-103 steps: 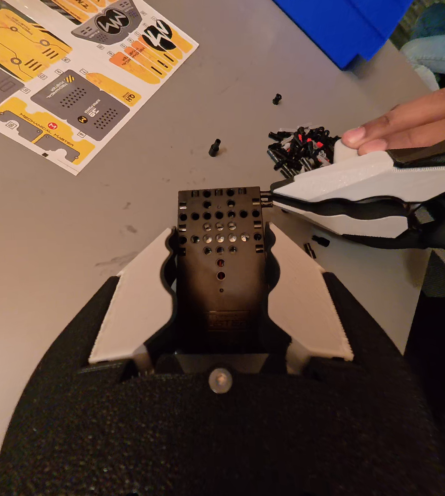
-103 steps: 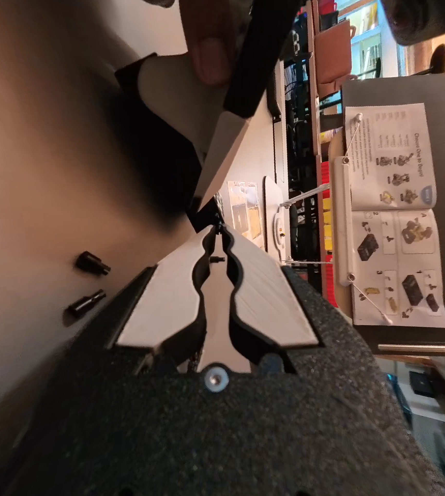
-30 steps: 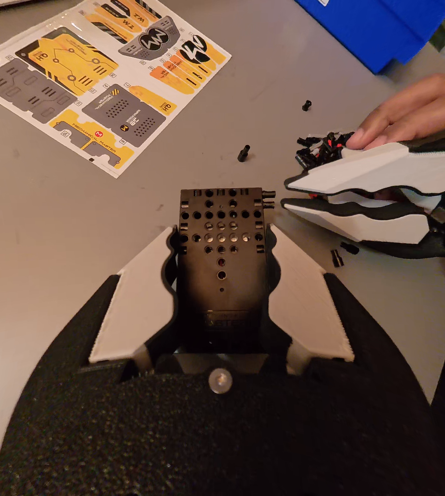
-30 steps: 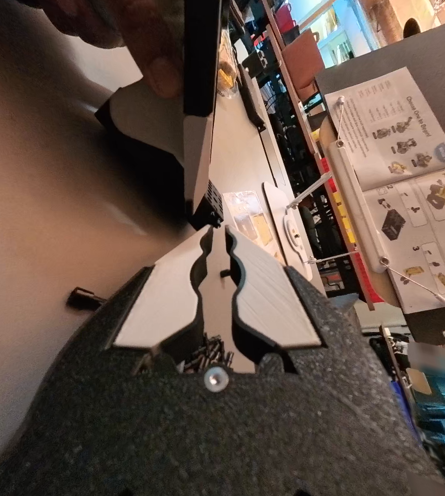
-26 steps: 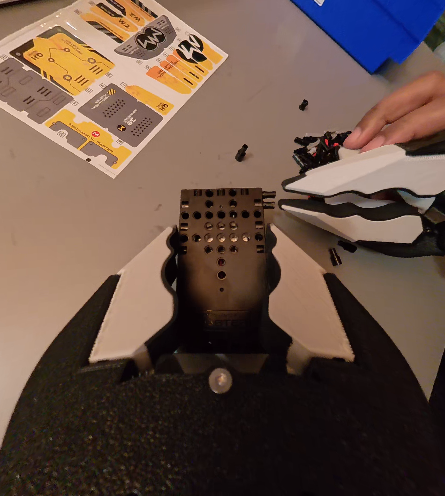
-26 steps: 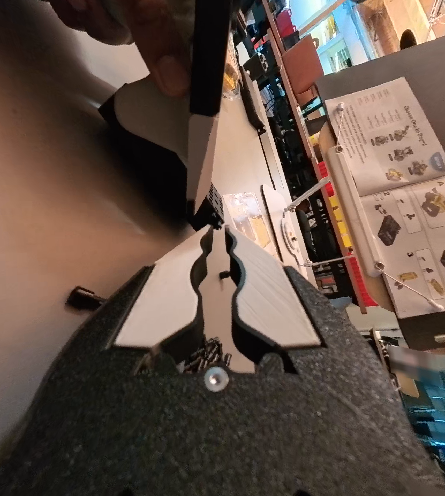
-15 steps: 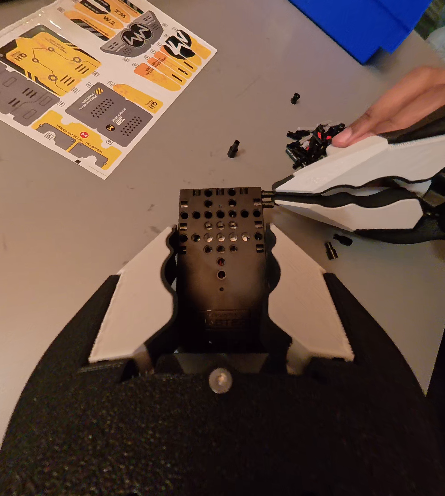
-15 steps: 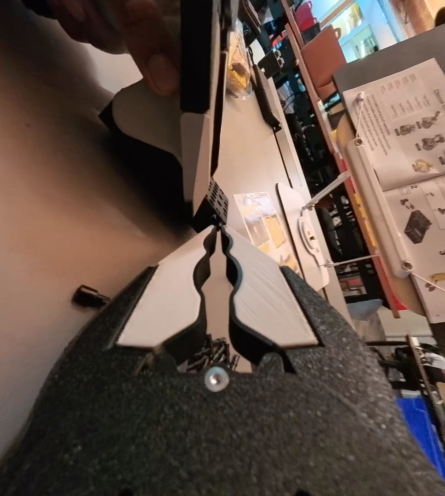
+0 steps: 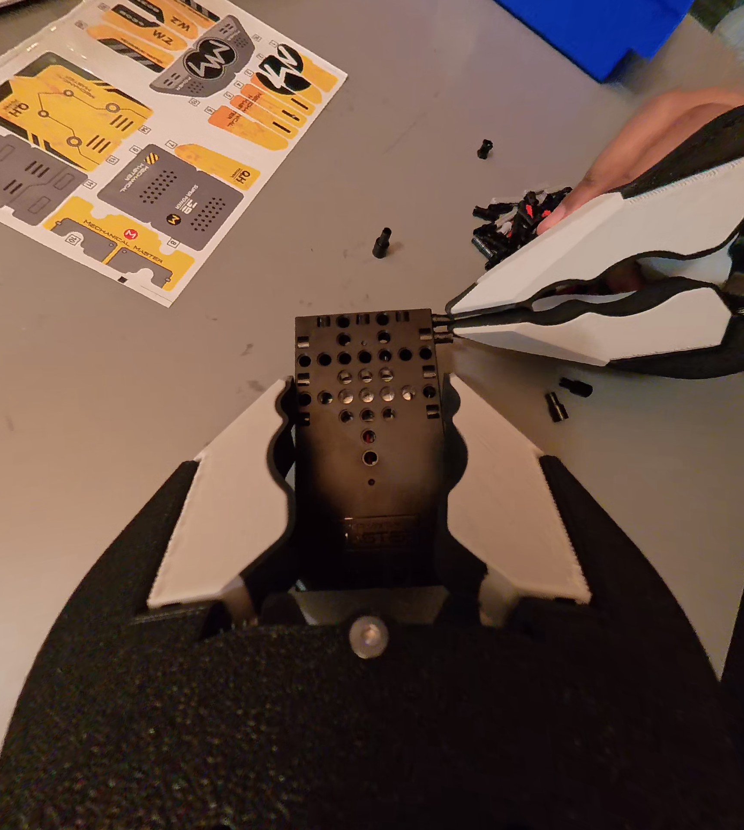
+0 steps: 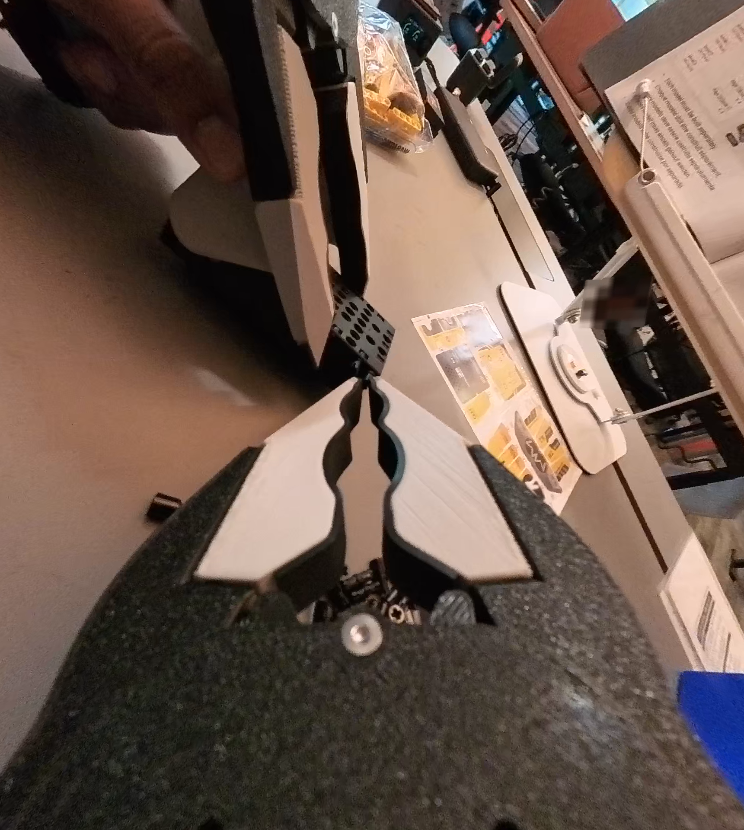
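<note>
My left gripper (image 9: 366, 386) is shut on a black perforated block (image 9: 365, 404) and holds it above the grey table (image 9: 91, 404). The block also shows in the right wrist view (image 10: 361, 334), between the left gripper's white fingers (image 10: 298, 269). My right gripper (image 10: 363, 381) comes in from the right in the left wrist view (image 9: 450, 324). Its tips are pinched on a small black pin (image 9: 439, 321) at the block's far right corner. A second pin (image 9: 439, 340) sticks out just below it.
A yellow and grey sticker sheet (image 9: 114, 134) lies at the far left. A pile of black and red pins (image 9: 513, 220) lies behind the right gripper, with loose pins (image 9: 381, 242) around. A blue bin (image 9: 594, 27) stands at the back right. An instruction booklet (image 10: 720, 134) hangs on a stand. About 4 cm separates my left fingertips from my right.
The right gripper, a second ago slightly open and a little away from the block, has closed its fingers and moved its tips onto the pin at the block's corner. The left gripper still holds the block.
</note>
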Action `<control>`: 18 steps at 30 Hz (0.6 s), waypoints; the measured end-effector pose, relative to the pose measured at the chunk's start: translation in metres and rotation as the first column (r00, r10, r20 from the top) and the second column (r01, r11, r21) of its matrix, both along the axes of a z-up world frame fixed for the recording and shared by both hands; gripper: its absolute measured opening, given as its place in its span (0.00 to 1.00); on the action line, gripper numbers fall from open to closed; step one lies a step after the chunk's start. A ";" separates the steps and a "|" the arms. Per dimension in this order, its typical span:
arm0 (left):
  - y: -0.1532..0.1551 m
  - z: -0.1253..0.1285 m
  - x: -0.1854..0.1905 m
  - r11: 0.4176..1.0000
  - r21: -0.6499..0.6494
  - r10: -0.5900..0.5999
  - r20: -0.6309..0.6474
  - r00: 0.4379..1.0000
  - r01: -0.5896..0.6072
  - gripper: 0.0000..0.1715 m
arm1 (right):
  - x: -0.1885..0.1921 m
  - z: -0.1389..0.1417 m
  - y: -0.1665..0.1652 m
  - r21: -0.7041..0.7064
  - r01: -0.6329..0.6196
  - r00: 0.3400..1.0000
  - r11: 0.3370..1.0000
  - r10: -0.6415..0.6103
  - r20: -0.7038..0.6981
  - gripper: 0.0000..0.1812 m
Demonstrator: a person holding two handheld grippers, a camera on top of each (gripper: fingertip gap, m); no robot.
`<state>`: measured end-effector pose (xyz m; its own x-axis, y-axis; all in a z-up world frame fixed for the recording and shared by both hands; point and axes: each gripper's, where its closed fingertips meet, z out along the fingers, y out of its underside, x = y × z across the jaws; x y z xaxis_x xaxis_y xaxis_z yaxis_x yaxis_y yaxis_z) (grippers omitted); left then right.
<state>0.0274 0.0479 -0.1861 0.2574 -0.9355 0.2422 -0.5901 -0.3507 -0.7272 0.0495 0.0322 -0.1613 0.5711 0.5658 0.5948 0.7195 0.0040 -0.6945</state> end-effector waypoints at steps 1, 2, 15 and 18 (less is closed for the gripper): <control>0.000 0.000 0.000 1.000 0.003 -0.002 -0.001 1.000 0.002 0.38 | 0.000 0.000 0.000 -0.008 -0.001 1.000 1.000 0.000 -0.006 0.02; 0.000 0.000 0.000 1.000 0.007 -0.002 -0.003 1.000 0.002 0.38 | 0.000 -0.001 0.000 -0.019 -0.001 1.000 1.000 0.001 -0.016 0.02; 0.003 0.001 0.002 0.997 0.077 0.018 -0.032 0.999 -0.016 0.35 | 0.013 -0.018 0.008 -0.074 0.046 0.997 0.996 -0.041 0.066 0.02; 0.004 0.002 0.001 0.999 0.046 0.016 -0.001 1.000 -0.016 0.35 | 0.011 -0.018 0.008 -0.096 0.036 0.999 0.995 -0.033 0.034 0.02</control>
